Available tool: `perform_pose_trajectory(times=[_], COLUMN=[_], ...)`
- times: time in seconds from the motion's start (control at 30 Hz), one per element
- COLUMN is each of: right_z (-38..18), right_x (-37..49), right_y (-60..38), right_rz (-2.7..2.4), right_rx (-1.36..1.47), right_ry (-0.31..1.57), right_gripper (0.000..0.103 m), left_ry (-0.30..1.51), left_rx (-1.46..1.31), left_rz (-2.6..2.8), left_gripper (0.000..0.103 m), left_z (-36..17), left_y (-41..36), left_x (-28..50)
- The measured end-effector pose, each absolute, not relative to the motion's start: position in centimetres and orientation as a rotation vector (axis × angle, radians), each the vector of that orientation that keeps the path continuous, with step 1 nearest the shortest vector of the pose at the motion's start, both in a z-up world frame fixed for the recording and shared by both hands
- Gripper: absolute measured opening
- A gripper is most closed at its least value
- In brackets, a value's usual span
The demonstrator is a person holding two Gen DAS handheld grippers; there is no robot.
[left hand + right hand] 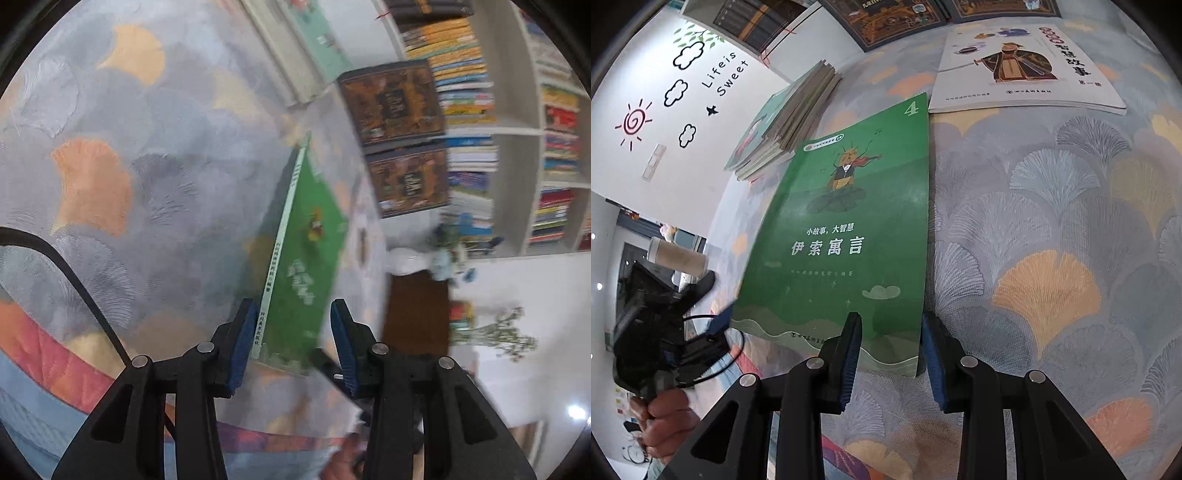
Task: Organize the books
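A green picture book (846,236) lies on the leaf-patterned bedspread (1052,240). My right gripper (892,332) stands at its near right corner: the left finger is over the cover, the right pad is just outside the book's edge, and there is a gap between the jaws. In the left wrist view the same green book (306,251) runs away from my left gripper (293,325). Its white spine is against the left pad and the right pad stands clear of the cover. From the right wrist view, the left gripper (665,332) sits at the book's near left corner, held by a hand (665,417).
A white-covered book (1023,70) lies beyond the green one, and a stack of thin books (790,118) lies to its left. Two dark brown books (391,103) lean at the bed's far edge. A full bookshelf (517,129) stands behind them. A pale tumbler (679,258) stands at the left.
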State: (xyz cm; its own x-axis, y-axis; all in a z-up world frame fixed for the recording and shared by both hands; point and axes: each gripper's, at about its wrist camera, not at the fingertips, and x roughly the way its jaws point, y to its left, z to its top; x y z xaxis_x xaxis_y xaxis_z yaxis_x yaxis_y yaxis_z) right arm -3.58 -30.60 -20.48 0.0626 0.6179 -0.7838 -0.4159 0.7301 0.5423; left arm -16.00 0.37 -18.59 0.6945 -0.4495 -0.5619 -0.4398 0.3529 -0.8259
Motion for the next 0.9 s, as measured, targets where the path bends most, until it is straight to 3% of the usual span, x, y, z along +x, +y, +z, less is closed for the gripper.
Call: perform_pose_trajectory(times=[0.03,0.13,0.27,0.57,0.73,0.83,0.9], right_z=[-20.4,-20.4,-20.5,-22.3,-24.3,-24.5,-24.3], right_x=[-3.6,-3.6,-2.8,-0.7,0.4,0.8,1.0], right_y=[-30.5,-30.4,-30.9,-34.8,-34.1,-33.2,-32.7], right_rz=[0.789,0.792,0.802,0.842,0.851,0.870,0.857], right_rx=[0.186,0.179,0.226,0.617,0.838,0.907,0.890], right_ry=[1.290,1.293,1.356,1.494,1.504,1.483,1.484], right_gripper=[0.033,0.033,0.033,0.054,0.054,0.043,0.029], left_ry=[0.890,0.923,0.908,0.889,0.928,0.958,0.975], left_rx=[-1.223,-1.147,-1.207,-1.455,-1.470,-1.506,-1.488], left_rz=[0.021,0.064,0.055,-0.124,-0.130,-0.131,-0.112], left_gripper=[0.033,0.011,0.010,0.010,0.010,0.010,0.010], left_z=[-19.0,-19.3,-18.8,-17.3,-17.3,-18.1,-18.2], left_y=[-0.3,-2.2,-2.3,-2.5,-1.9,-1.1,-0.5], left_x=[-15.6,-14.9,-14.3,-11.4,-10.8,-10.8,-10.7])
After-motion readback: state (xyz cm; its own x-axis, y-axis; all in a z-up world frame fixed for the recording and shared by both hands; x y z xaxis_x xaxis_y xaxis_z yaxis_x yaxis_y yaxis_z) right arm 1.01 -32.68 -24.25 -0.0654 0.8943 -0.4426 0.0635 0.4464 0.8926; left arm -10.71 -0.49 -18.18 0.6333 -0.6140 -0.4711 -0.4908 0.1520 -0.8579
